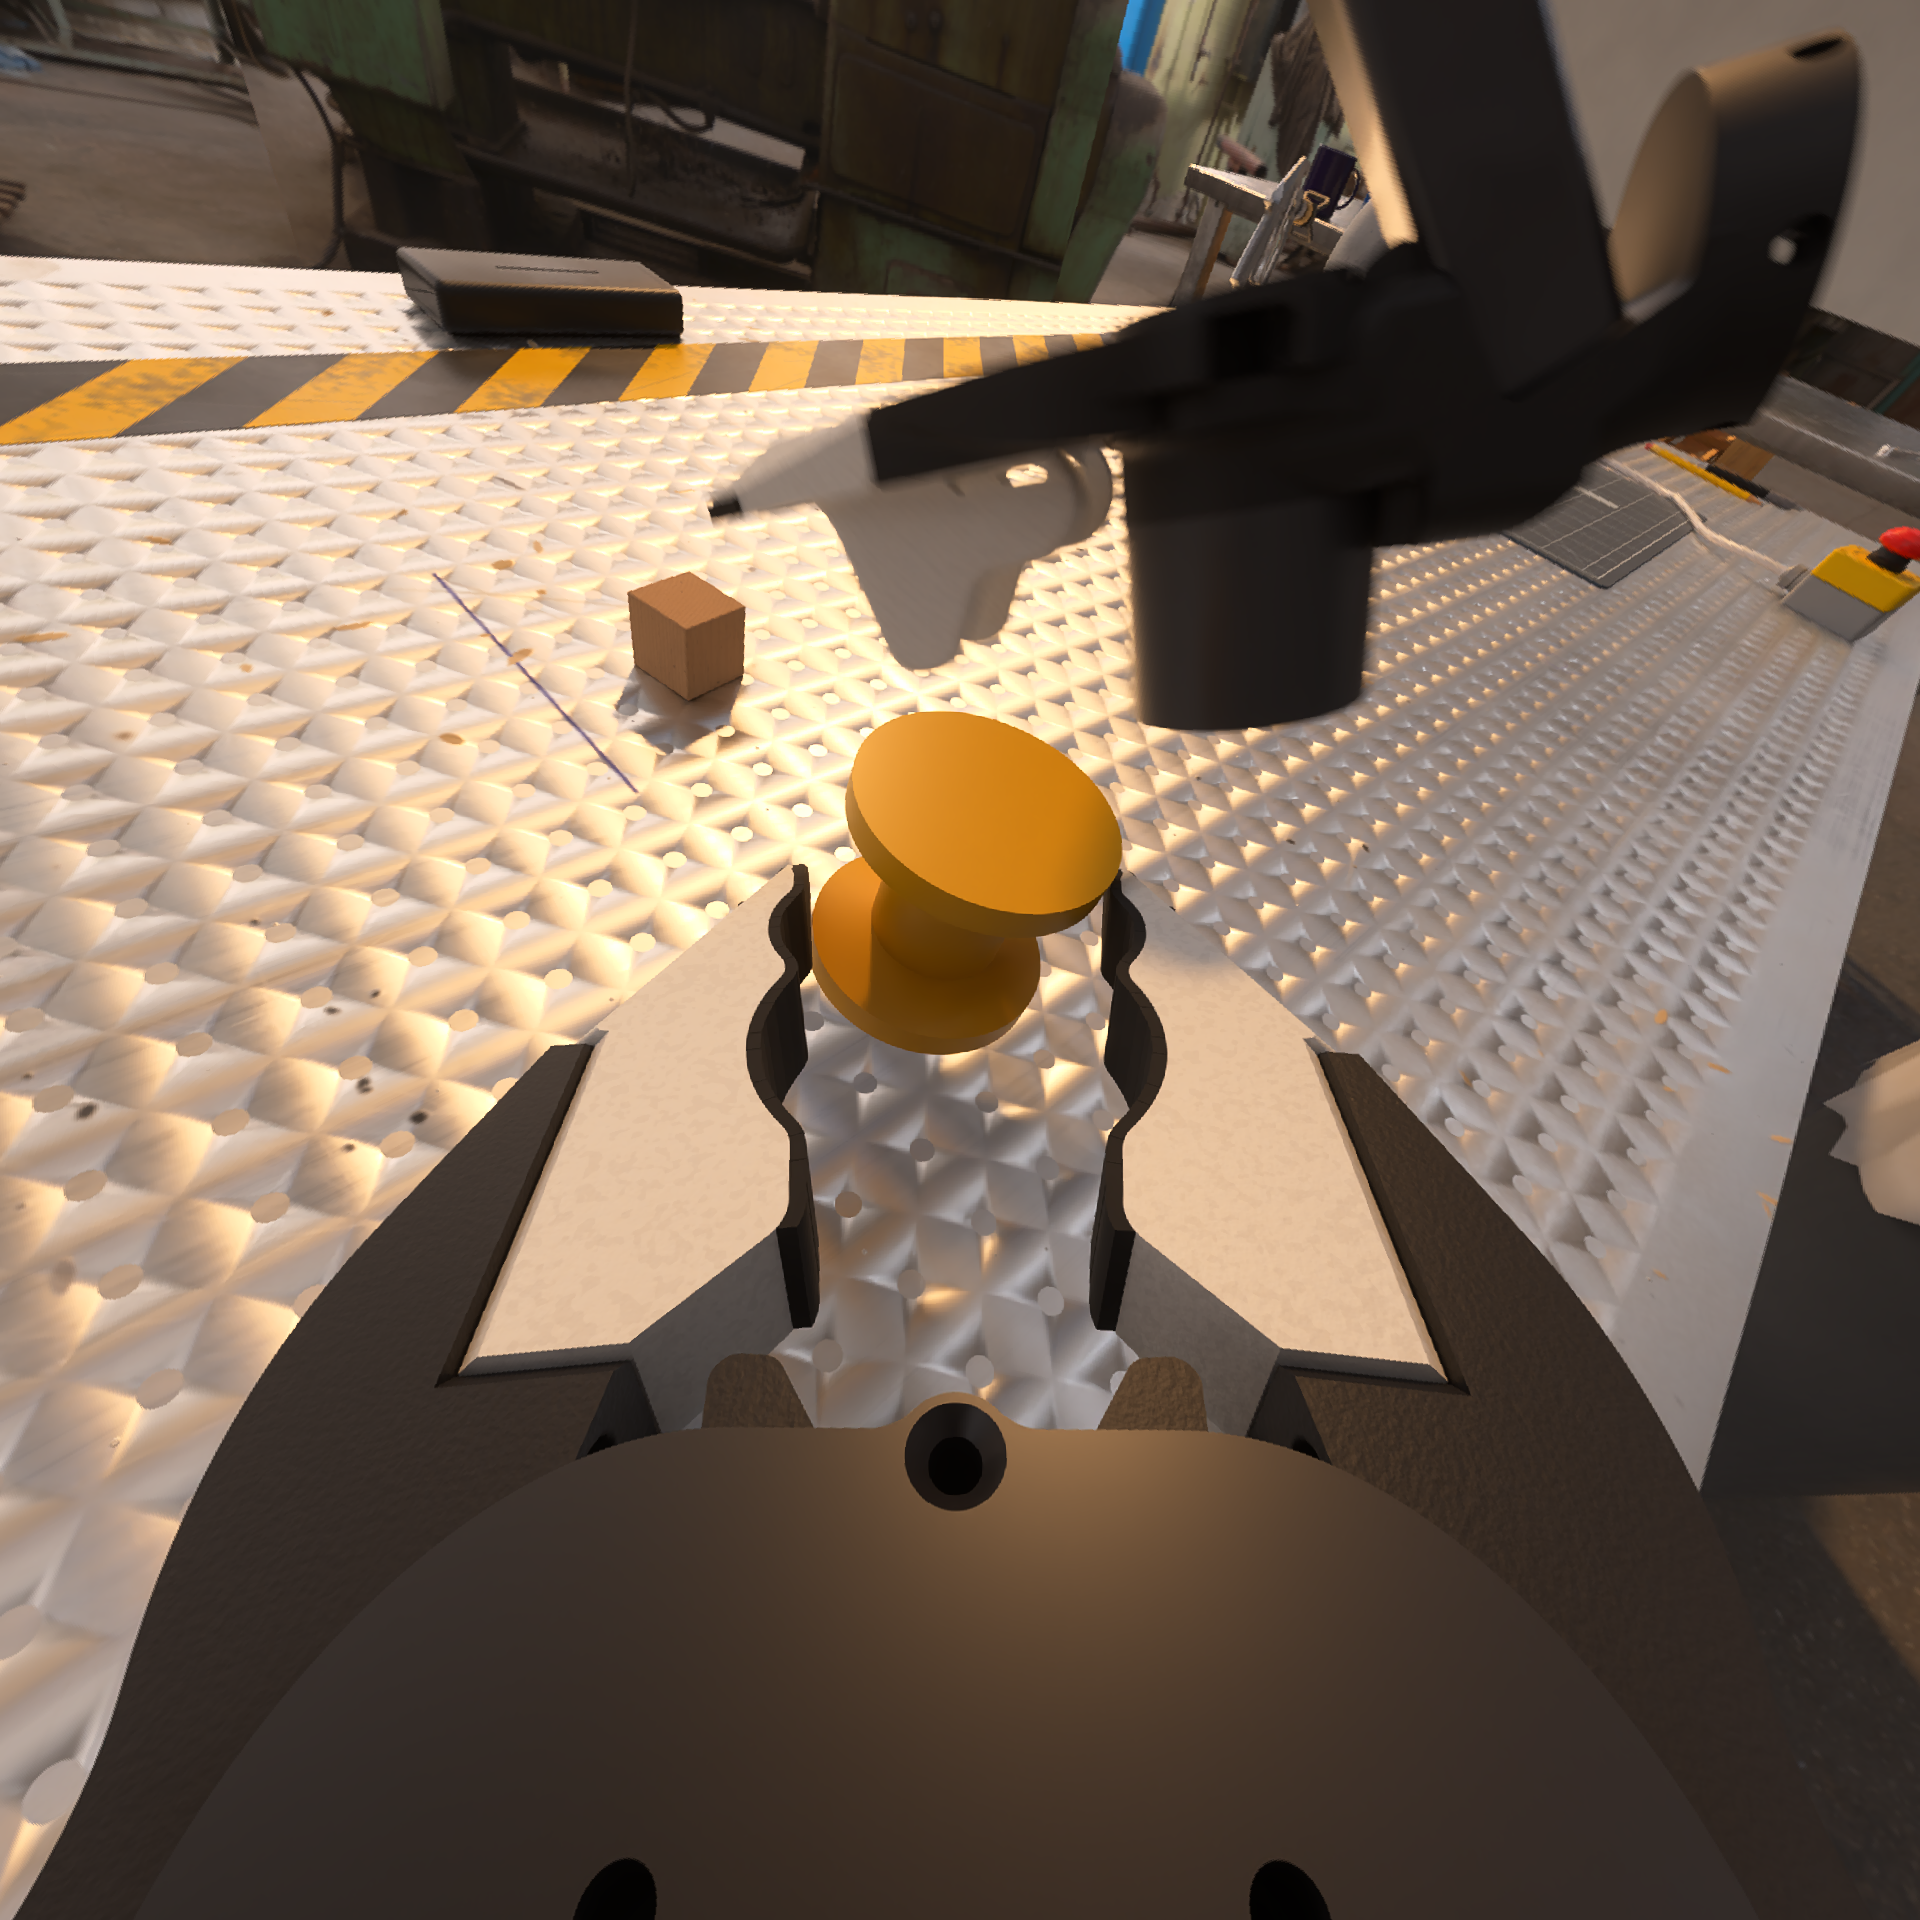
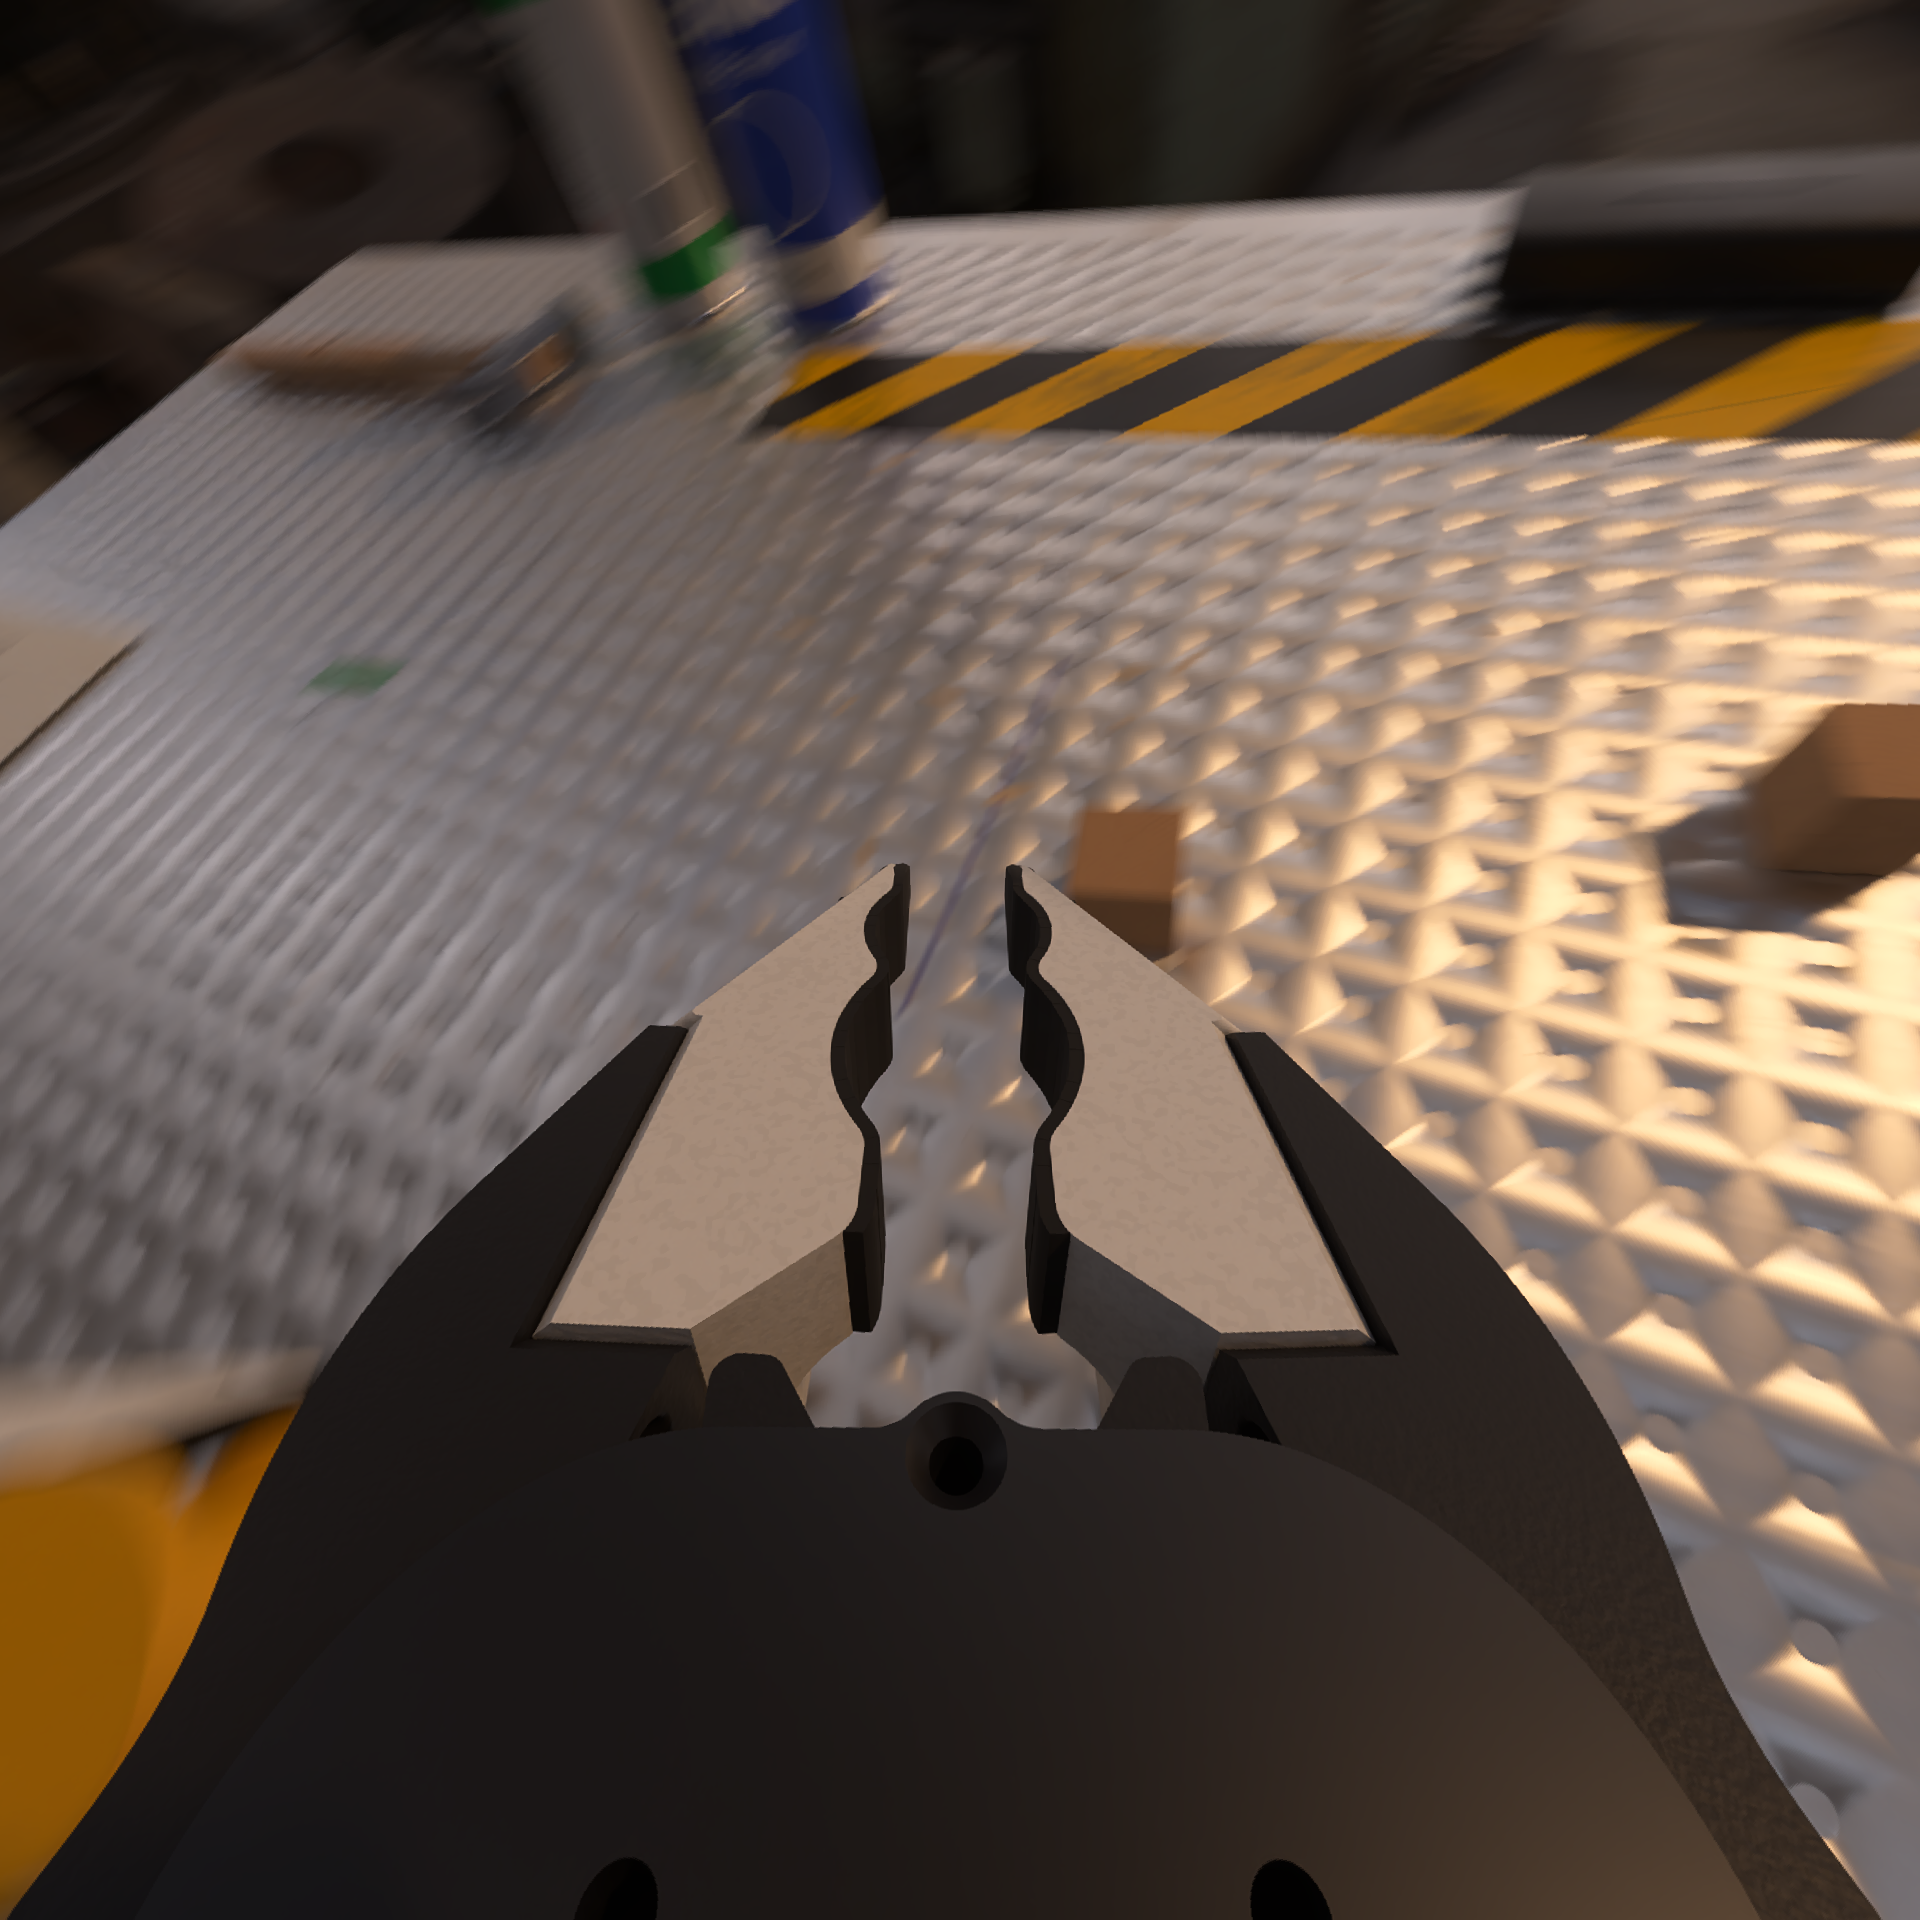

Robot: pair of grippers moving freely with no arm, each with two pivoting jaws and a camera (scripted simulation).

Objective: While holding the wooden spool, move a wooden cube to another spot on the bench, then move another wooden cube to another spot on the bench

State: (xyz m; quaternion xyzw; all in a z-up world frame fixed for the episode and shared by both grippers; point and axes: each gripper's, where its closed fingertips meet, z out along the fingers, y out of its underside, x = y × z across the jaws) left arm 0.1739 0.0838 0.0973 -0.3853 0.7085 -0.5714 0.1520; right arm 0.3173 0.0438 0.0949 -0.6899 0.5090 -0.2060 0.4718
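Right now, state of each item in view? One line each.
left gripper: shut on wooden spool, fingertips against its flanges.
wooden spool: tilted, held above the bench.
right gripper: open, narrow gap, nothing between its fingers.
near wooden cube: resting on the bench, ungripped.
far wooden cube: resting on the bench, ungripped.
bench: bare textured metal around the cubes.

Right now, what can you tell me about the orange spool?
The spool is a smooth orange-yellow piece that looks like painted wood: two flat round discs joined by a thick short neck. It is tilted, the bigger-looking disc facing up and toward the right, the other lower and nearer. It sits at the tips of the left gripper, between its two fingers, above the bumpy metal bench. The fingers flank it closely, but actual contact cannot be seen. One cube stands beyond it, apart.
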